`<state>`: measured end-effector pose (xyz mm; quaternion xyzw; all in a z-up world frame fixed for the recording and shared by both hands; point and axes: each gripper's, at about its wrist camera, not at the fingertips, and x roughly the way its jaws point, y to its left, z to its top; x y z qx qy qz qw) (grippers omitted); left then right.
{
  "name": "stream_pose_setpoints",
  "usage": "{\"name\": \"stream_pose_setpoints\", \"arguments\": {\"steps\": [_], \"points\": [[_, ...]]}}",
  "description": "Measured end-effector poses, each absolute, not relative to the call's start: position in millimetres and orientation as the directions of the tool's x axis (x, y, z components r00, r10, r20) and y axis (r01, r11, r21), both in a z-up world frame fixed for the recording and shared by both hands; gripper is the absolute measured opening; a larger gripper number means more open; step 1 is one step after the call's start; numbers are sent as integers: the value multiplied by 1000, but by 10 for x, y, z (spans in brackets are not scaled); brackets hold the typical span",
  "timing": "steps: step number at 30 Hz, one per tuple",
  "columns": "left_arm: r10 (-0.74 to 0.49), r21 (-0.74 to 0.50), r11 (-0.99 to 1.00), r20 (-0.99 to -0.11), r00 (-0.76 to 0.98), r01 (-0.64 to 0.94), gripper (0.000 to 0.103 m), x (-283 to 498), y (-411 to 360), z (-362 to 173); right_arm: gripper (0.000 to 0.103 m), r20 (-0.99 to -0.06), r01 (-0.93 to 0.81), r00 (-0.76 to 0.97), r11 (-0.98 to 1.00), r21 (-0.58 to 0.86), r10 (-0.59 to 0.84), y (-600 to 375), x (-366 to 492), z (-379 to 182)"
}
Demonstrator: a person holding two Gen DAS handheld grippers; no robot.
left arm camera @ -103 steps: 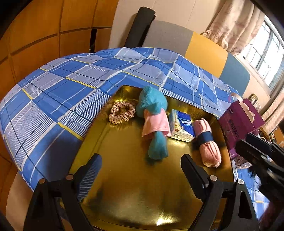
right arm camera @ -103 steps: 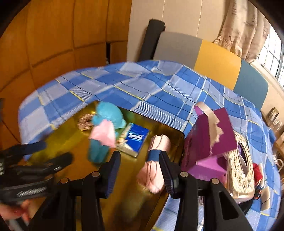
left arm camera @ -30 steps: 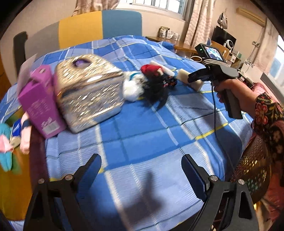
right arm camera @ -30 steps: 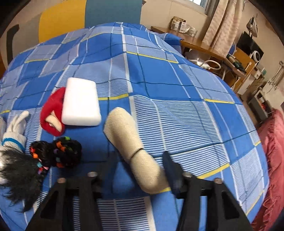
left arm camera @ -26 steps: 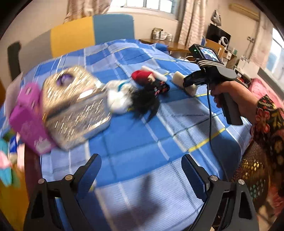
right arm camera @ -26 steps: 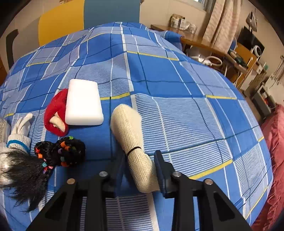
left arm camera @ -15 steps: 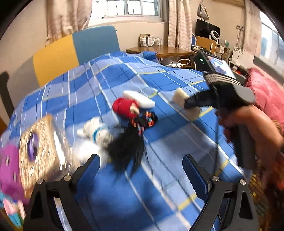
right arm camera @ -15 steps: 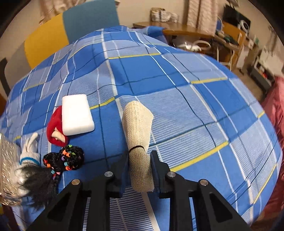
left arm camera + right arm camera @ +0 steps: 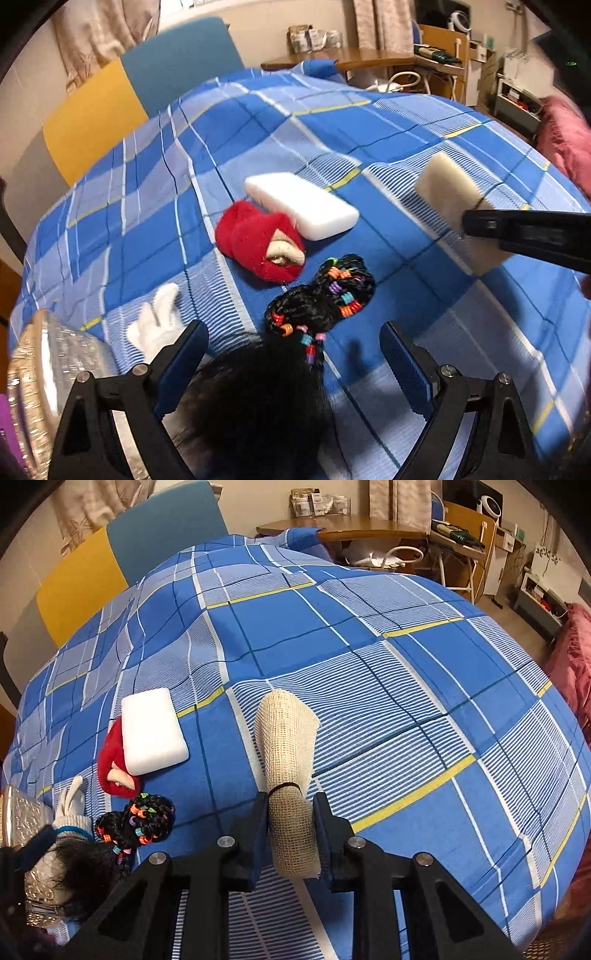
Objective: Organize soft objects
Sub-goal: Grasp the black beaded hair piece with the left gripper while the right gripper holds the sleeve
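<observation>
On the blue checked bedspread [image 9: 369,686], the right gripper [image 9: 290,834] clamps the light, squashy mesh roll [image 9: 288,760] below its band, while the left gripper [image 9: 295,354] stands open.

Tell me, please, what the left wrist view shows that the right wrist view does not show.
Only the left wrist view shows the open left gripper above the black hairpiece, and the right gripper seen from the side as a dark bar crossing the mesh roll.

Only the right wrist view shows the right gripper shut on the mesh roll, with both fingers against its banded part.

Both show the white sponge, the red sock partly under it, the white glove, the beaded hair tie and the blue plaid sheet.
</observation>
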<state>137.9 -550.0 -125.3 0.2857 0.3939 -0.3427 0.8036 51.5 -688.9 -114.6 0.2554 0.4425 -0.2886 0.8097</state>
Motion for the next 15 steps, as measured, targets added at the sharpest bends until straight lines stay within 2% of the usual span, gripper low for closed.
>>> {"name": "stream_pose_setpoints", "arguments": {"steps": [2, 4, 5, 6, 7, 9, 11, 15], "points": [[-318, 188, 604, -834, 451, 775, 94, 1413, -5533, -1342, 23, -861, 688, 450, 707, 165, -237, -6881, 519, -1135], [-330, 162, 595, -844, 423, 787, 84, 1424, -5548, -1416, 23, -860, 683, 453, 712, 163, -237, -6858, 535, -1130], [-335, 141, 589, -854, 399, 796, 68, 1422, -5542, -1449, 23, -860, 680, 453, 715, 163, -235, -6848, 543, -1130], [-336, 114, 584, -867, 367, 804, 57, 1403, -5533, -1494, 23, -860, 677, 454, 717, 165, -232, -6841, 549, -1131], [-350, 100, 586, -864, 363, 804, 54, 1385, -5511, -1490, 23, -860, 677, 455, 717, 166, -230, -6837, 551, -1132], [-372, 69, 583, -863, 342, 809, 40, 1336, -5473, -1484, 23, -859, 677, 458, 716, 169, -230, -6837, 549, -1128], [-384, 63, 577, -859, 339, 814, 33, 1281, -5442, -1472, 23, -859, 680, 458, 713, 170, -231, -6843, 548, -1129], [-397, 71, 566, -849, 348, 821, 30, 1150, -5359, -1467, 23, -859, 678, 457, 715, 169, -231, -6840, 545, -1131]]}}
